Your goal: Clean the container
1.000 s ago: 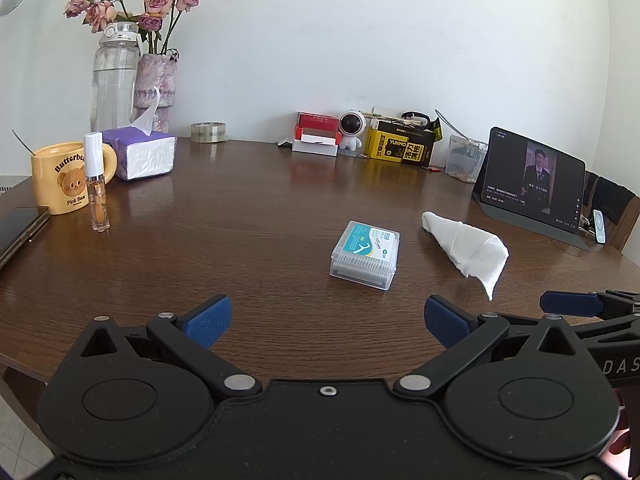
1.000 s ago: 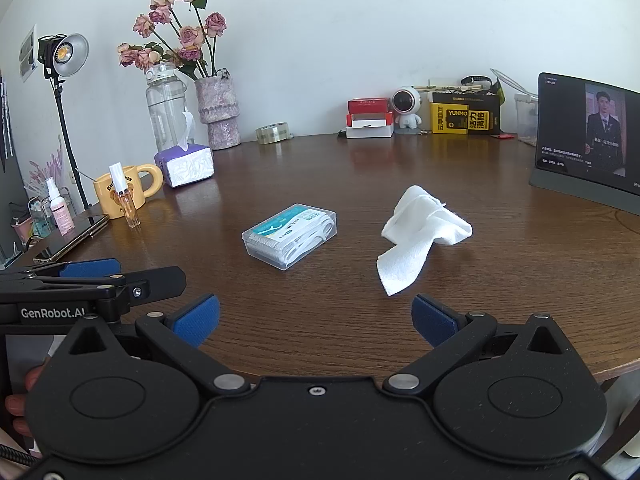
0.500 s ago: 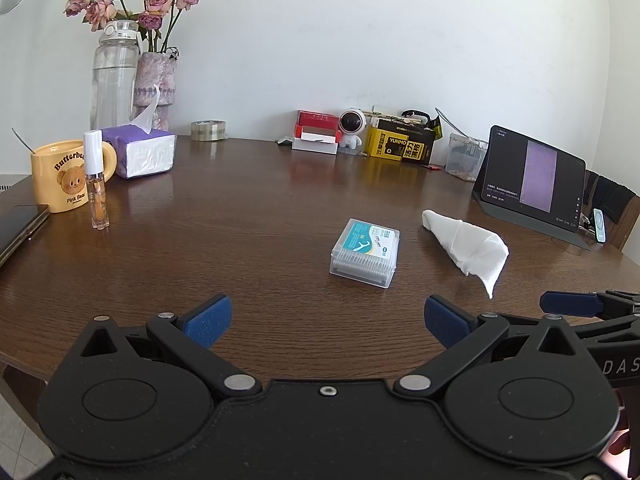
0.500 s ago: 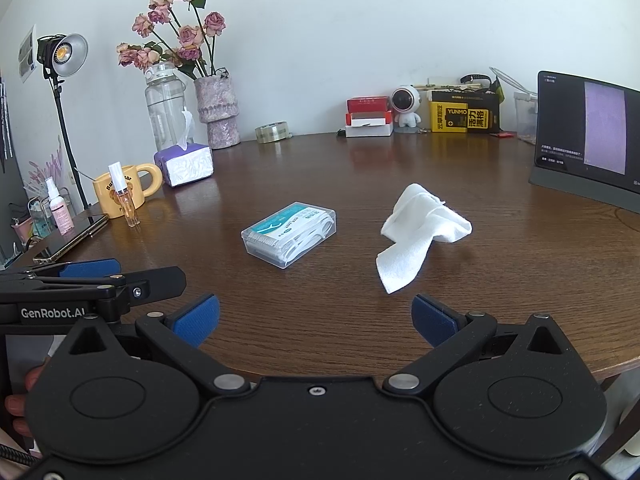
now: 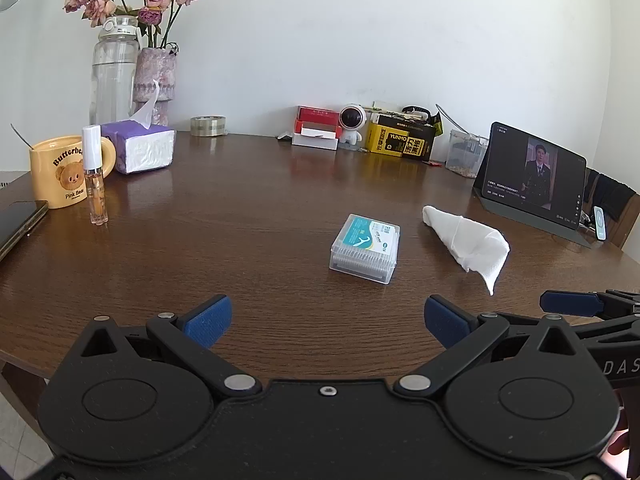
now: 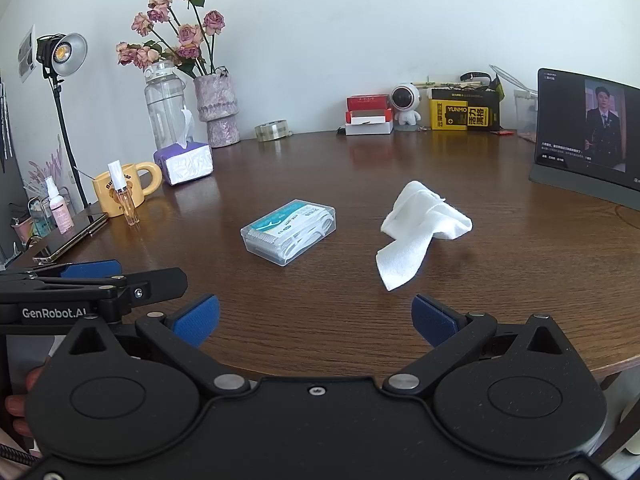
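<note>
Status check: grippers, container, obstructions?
Left gripper open, empty; right gripper open, empty. Clear plastic container shut, flat on table, white cloth beside it, untouched. Path clear.

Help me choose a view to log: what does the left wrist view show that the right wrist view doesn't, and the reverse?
Only the left wrist view shows the small white device beside the tablet. Only the right wrist view shows the studio lamp and the pink spray bottle. Both show the clear box and the white cloth lying apart on the table, plus the mug, the tissue pack and the tablet. Both the left gripper and the right gripper are open.
</note>
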Tool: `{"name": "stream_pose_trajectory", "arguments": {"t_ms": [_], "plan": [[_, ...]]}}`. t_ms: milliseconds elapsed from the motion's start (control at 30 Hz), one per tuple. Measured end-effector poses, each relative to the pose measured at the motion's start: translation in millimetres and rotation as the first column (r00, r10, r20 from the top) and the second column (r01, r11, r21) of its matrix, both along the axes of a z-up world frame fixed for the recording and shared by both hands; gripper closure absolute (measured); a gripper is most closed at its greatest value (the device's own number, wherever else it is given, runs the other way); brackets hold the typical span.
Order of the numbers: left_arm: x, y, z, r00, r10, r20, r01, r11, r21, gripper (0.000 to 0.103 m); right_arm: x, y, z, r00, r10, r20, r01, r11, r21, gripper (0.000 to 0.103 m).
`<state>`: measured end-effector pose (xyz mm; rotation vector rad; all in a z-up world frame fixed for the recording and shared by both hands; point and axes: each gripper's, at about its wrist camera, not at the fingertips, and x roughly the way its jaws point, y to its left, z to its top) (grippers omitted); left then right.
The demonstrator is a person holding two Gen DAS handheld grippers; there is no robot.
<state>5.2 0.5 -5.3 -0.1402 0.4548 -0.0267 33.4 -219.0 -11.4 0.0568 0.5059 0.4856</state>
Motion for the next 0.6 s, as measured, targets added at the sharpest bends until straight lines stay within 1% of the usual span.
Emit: {"name": "stream_pose_trajectory", "arguments": {"t_ms": [367, 600], "plan": [[0.5, -0.8, -1.0, 1.000, -0.003, 0.000, 0.003, 1.000, 0.002, 0.000, 0.2, -0.4, -0.5, 1.000, -0.003, 0.000, 0.003, 1.000, 0.001, 0.000], [7.0, -3.6, -0.2, 0.999, -0.037, 0.011, 0.037, 0.999, 0.014, 0.000, 0.4, -3.9, -0.2, 1.000, -0.012, 0.010, 0.012, 1.000, 0.005, 0.000]]}}
